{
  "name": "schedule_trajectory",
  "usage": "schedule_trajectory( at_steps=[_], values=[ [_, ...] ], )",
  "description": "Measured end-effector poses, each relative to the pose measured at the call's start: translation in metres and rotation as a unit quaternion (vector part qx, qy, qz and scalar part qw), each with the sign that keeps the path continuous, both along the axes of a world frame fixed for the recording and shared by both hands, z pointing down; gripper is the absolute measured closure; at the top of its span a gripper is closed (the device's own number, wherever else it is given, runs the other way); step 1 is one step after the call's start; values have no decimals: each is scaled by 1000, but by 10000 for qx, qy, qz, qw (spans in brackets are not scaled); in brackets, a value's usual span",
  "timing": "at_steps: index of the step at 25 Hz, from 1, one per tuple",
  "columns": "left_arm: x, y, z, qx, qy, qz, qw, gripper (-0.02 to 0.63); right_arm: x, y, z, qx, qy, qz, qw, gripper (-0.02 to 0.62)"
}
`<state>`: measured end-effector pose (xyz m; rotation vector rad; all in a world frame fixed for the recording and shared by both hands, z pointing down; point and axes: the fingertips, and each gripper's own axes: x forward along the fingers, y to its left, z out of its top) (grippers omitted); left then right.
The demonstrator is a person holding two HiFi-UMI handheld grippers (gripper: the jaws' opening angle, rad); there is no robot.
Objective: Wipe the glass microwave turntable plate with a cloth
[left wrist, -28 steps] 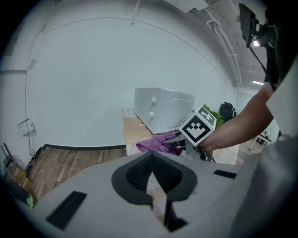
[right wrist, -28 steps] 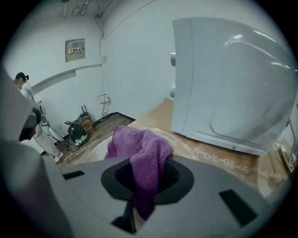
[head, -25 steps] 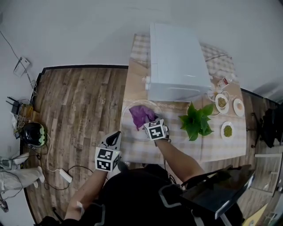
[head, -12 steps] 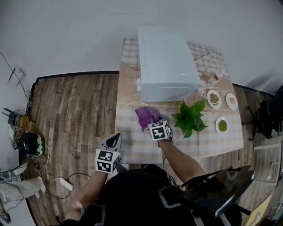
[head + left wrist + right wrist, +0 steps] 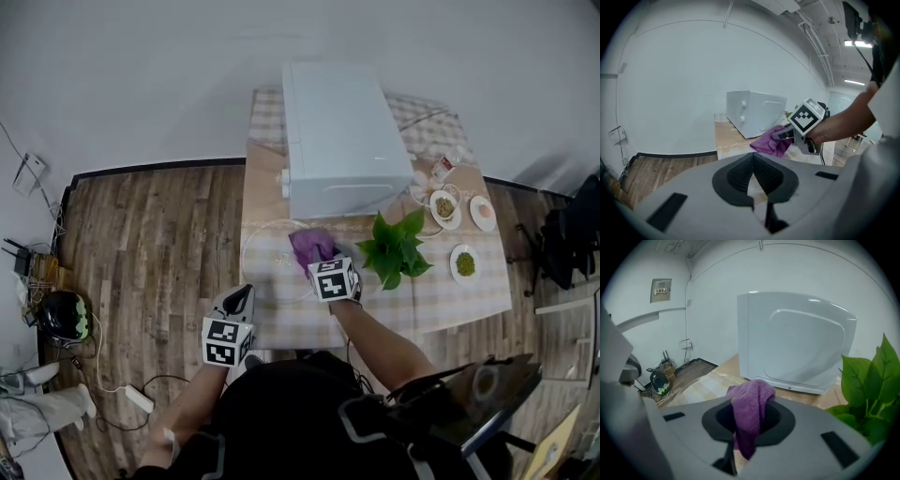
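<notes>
The glass turntable plate lies on the checked table in front of the white microwave. My right gripper is shut on a purple cloth that rests on the plate's right part. In the right gripper view the cloth hangs bunched between the jaws of that gripper, with the plate below it to the left. My left gripper hovers off the table's near left edge, over the floor, shut and holding nothing. The left gripper view looks past its jaws at the cloth.
A leafy green plant stands just right of the cloth. Small dishes sit at the table's right end. A wooden floor with a power strip and cables lies to the left.
The right gripper has dragged the cloth rightward across the plate, closer to the plant. The left gripper has stayed where it was. The head camera has shifted a little.
</notes>
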<state>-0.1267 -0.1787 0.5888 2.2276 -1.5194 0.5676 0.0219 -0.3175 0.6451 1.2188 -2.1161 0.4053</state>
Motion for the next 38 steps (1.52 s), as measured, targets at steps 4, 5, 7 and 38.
schedule_trajectory(
  at_steps=[4,5,7,38],
  values=[
    [0,-1,-3,77,18,-65,9999,598,-29,4,-28,167,-481,-239,9984,535],
    [-1,-1,-4,106,-4,-92,9999,597,-36,6,-35,195,-555,-320,9978,535],
    [-5,0,-5,121,-28,-177,9998,598,-51,9,-42,205,-632,-498,9965,535],
    [-78,37,3,-351,-35,-1448,9888,597,-164,-34,32,-535,-621,-1163,9898,535]
  ],
)
